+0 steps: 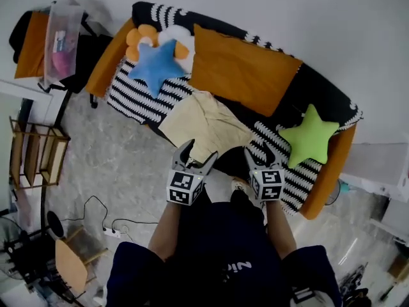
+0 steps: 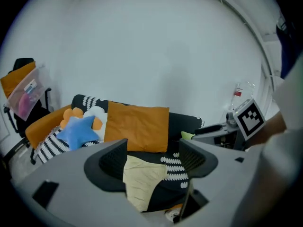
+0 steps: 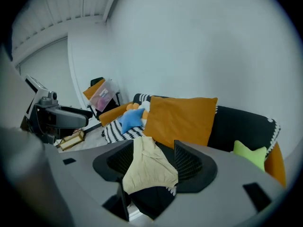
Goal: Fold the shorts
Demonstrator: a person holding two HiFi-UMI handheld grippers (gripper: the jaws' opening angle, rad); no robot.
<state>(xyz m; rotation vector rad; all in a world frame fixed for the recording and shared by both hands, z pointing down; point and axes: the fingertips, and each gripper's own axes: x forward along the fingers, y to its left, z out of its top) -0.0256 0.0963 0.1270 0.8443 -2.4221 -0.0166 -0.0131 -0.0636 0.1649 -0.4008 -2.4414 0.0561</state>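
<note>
Lying limp by the front edge of the sofa (image 1: 137,98): shorts (image 1: 204,126), light, soft, likely to sag. Left tool (image 1: 197,153) and right tool (image 1: 261,152) both gape, empty. Best pinched at near corners.

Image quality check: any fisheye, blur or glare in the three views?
Head view: mild wide-angle bend, even light, shorts sharp. Left gripper view: strong fisheye, dark vignetted corners, no glare. Right gripper view: same fisheye and vignette, shorts in focus.
</note>
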